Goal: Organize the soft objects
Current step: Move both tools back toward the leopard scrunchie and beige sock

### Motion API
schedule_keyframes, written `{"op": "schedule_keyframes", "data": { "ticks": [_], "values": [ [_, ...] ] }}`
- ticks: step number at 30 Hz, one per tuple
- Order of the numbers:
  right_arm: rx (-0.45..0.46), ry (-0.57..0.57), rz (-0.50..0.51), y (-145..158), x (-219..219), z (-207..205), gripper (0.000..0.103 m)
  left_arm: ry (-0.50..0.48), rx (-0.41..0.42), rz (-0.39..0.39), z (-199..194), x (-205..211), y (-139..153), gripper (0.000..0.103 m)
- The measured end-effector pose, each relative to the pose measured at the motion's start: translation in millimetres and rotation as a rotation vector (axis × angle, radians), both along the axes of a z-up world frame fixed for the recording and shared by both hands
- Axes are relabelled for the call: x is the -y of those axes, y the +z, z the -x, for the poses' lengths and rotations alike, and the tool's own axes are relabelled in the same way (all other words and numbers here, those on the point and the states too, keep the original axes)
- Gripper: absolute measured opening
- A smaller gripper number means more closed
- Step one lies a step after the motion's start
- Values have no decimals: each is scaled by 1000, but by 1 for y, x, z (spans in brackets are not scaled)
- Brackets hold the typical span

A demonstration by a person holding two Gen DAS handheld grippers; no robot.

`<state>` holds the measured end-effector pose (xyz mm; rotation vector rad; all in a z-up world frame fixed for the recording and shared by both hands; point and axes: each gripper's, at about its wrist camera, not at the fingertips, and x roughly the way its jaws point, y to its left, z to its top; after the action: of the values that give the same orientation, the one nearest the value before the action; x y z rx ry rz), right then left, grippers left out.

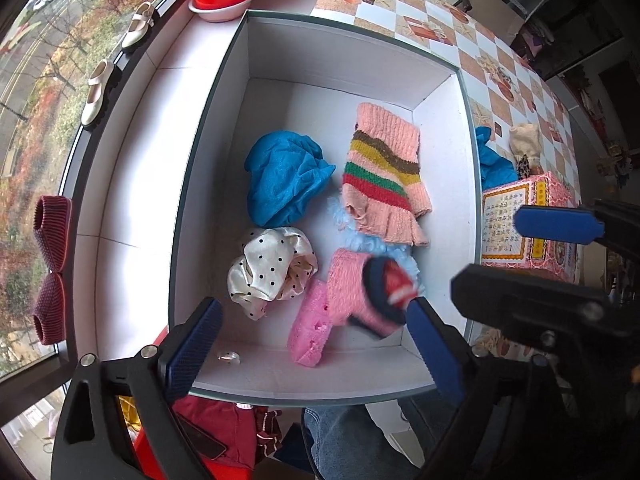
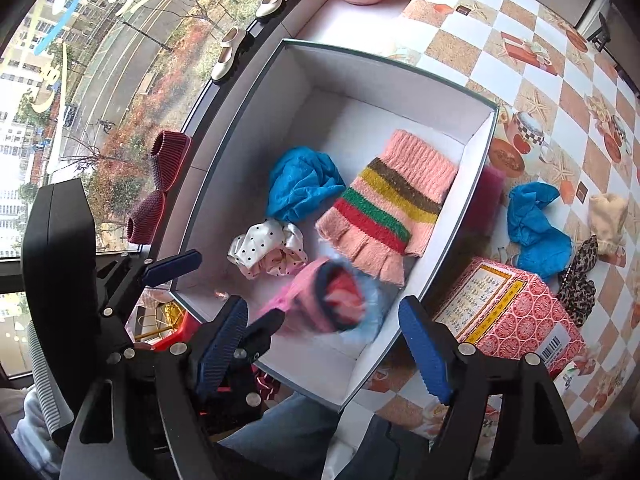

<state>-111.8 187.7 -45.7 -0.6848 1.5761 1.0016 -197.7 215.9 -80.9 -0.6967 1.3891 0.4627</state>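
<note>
A white open box [image 1: 348, 52] holds a blue cloth [image 1: 284, 178], a striped pink knit glove [image 1: 384, 176], a polka-dot scrunchie [image 1: 272, 268], a pink sponge [image 1: 310, 332] and a light-blue fluffy piece [image 1: 340, 212]. A rolled pink knit item with a dark cuff [image 1: 368, 292] shows blurred over the box's near end, loose, with no pad pressing it. Straight above that end, my left gripper [image 1: 314, 348] stands open. My right gripper [image 2: 324, 348] is open too, with the blurred pink item [image 2: 328, 300] just ahead of its fingers.
On the checked tablecloth right of the box lie a second blue cloth [image 2: 536, 232], a beige soft item [image 2: 608, 216], a leopard scrunchie [image 2: 580, 288] and a pink patterned carton [image 2: 516, 316]. A magenta sponge [image 2: 490, 196] rests against the box's outer wall. Shoes line the window sill.
</note>
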Motion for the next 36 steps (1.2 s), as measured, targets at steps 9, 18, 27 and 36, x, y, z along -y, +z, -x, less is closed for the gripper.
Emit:
{"op": "schedule_keyframes", "data": {
  "ticks": [9, 18, 27, 36],
  "values": [
    [34, -22, -46, 17, 2, -7, 103, 53, 13, 12, 4, -7, 7, 95],
    [34, -126, -131, 57, 13, -43, 103, 30, 88, 10, -18, -8, 39, 95],
    [60, -331, -178, 86, 72, -111, 103, -54, 135, 4, -68, 5, 68, 95],
    [28, -601, -99, 46, 165, -180, 103, -157, 118, 57, -134, 38, 77, 95]
  ]
}}
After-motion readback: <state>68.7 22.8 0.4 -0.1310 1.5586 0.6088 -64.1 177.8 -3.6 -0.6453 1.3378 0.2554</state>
